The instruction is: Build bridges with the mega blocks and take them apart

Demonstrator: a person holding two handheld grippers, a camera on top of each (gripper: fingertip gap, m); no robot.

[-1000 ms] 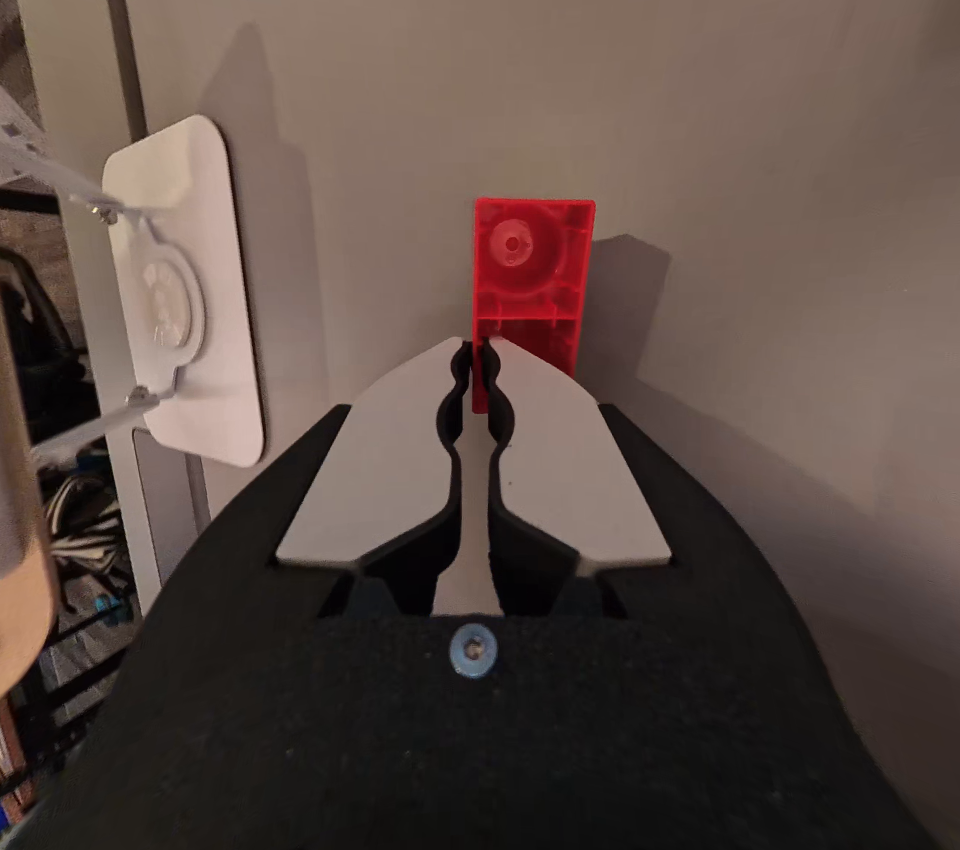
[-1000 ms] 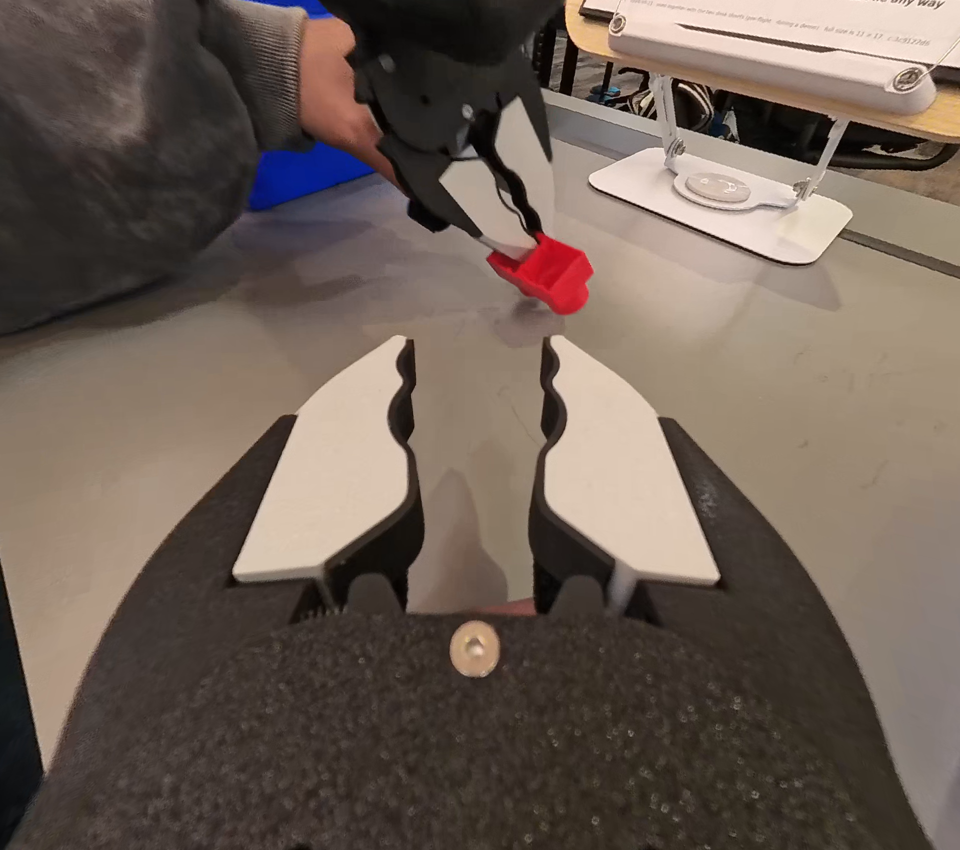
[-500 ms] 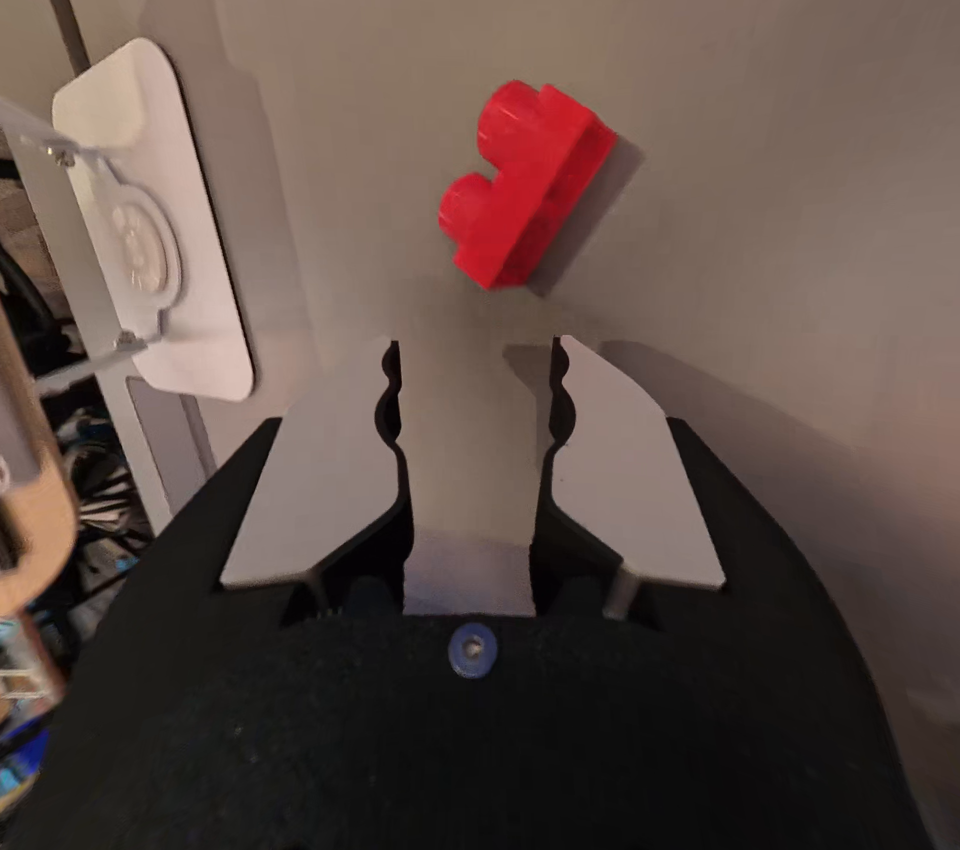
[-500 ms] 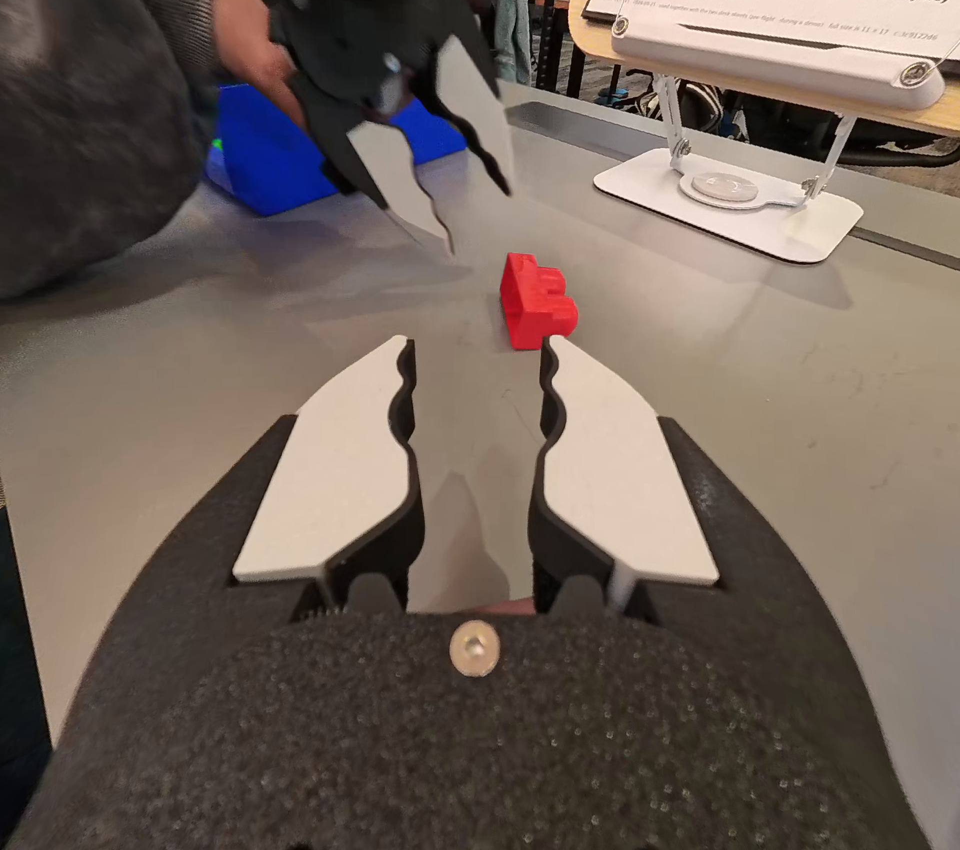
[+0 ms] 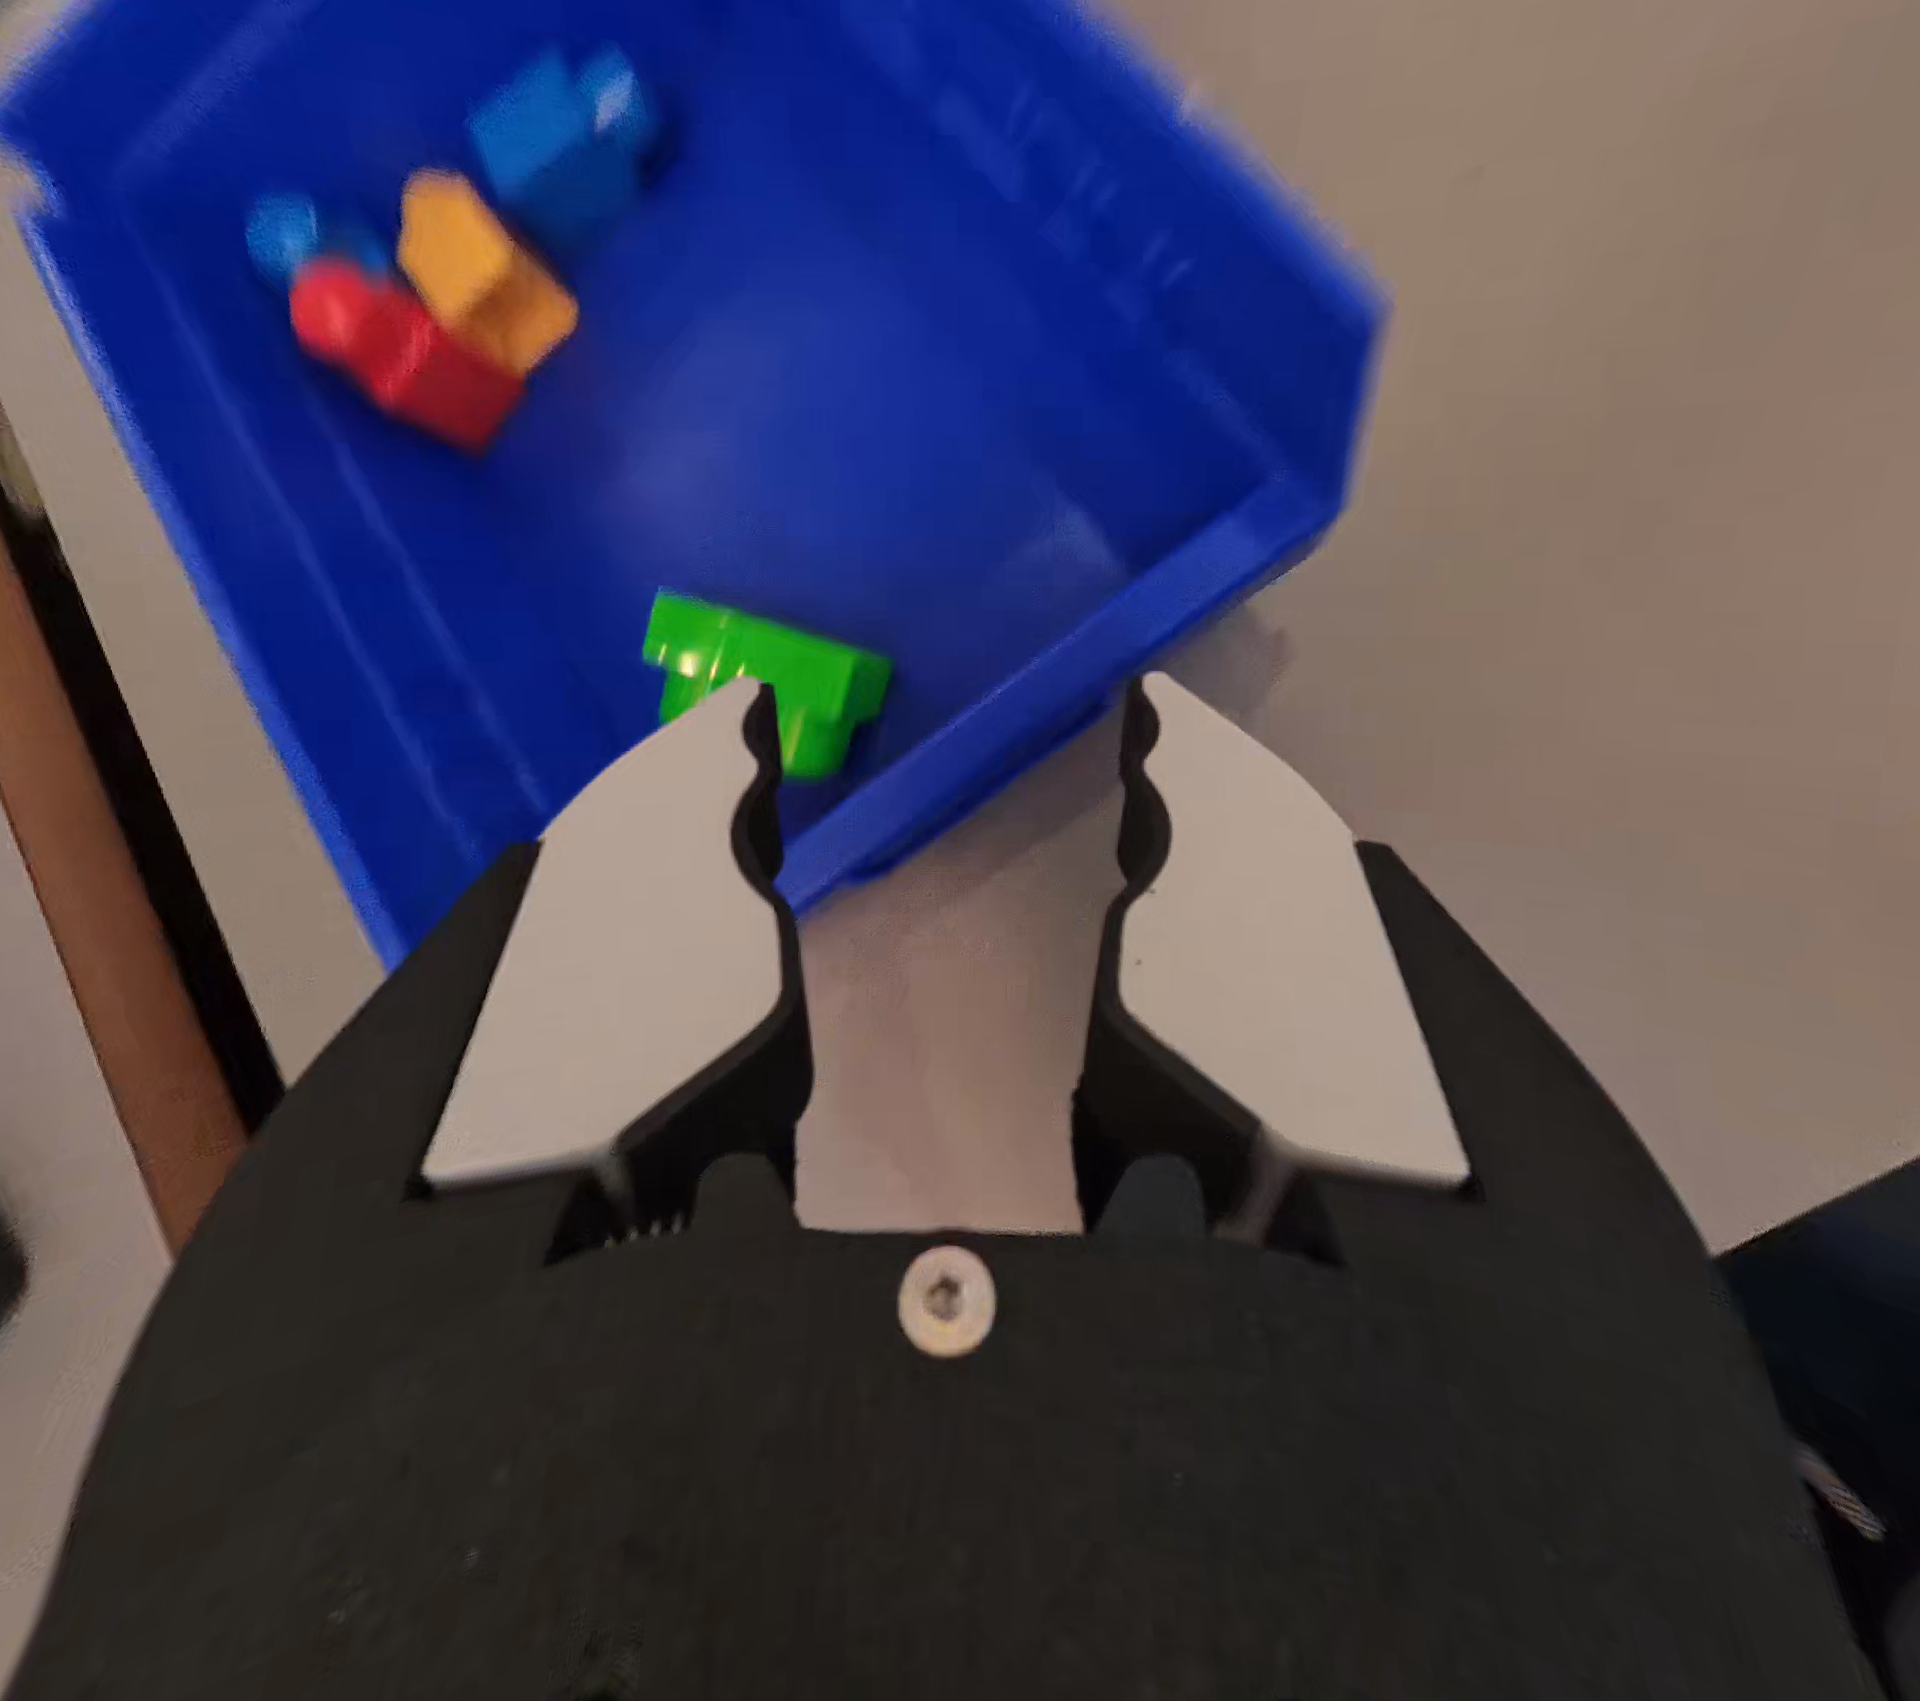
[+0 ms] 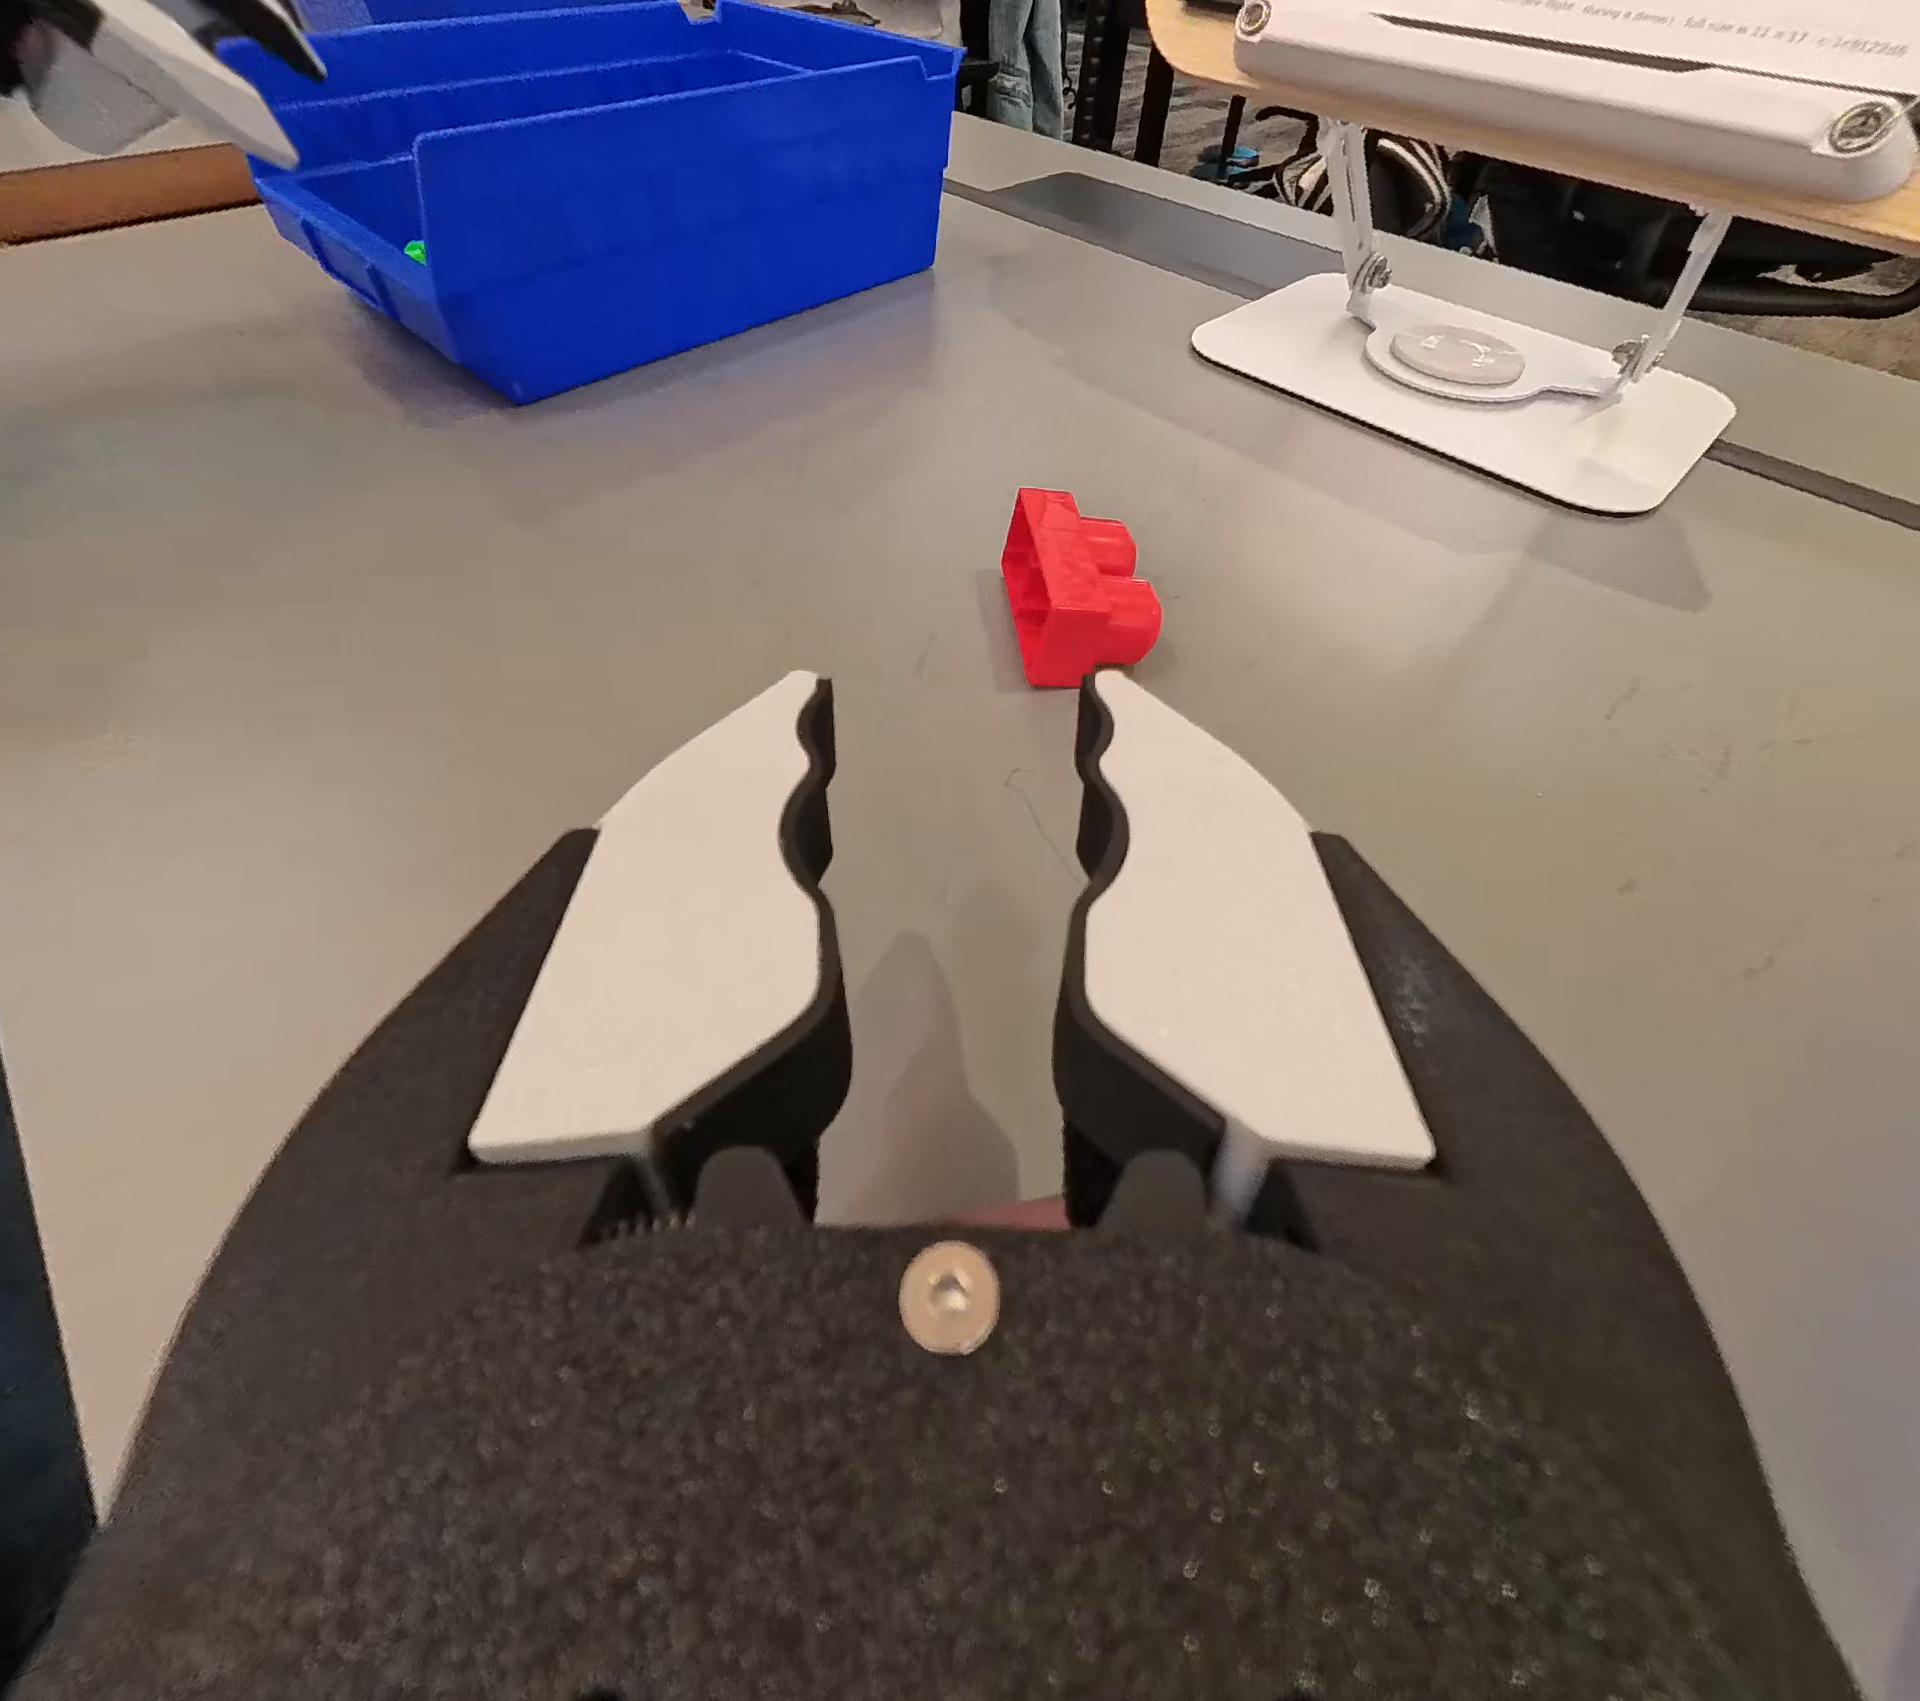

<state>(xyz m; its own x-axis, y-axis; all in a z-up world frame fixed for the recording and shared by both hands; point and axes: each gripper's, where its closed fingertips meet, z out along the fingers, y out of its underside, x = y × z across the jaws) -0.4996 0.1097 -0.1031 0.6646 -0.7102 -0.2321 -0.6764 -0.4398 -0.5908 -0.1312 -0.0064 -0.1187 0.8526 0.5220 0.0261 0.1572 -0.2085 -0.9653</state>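
Red block: we see a two-stud red block (image 6: pixel 1075 591) lying on its side on the grey table (image 6: pixel 416 612), out in the open middle; its studs point toward the right edge, its hollow underside toward the left, and its long axis runs away from us toward the far edge.
Right claw: our right gripper (image 6: pixel 954 690) hangs just short of the block, jaws spread apart and holding nothing; the block sits just past the right fingertip.
Bin: a blue bin (image 5: pixel 1195 280) stands near the far left corner of the table, well apart from the red block.
Bin contents: a green block (image 5: pixel 790 695) lies near the bin's low front wall; a red piece (image 5: pixel 416 352), an orange piece (image 5: pixel 478 269) and two blue pieces (image 5: pixel 561 134) cluster at the far end, blurred.
Left claw: our left gripper (image 5: pixel 945 695) hovers over the bin's front corner, jaws wide apart and empty.
Stand: a white stand (image 6: pixel 1475 394) holding an instruction sheet sits toward the far right edge.
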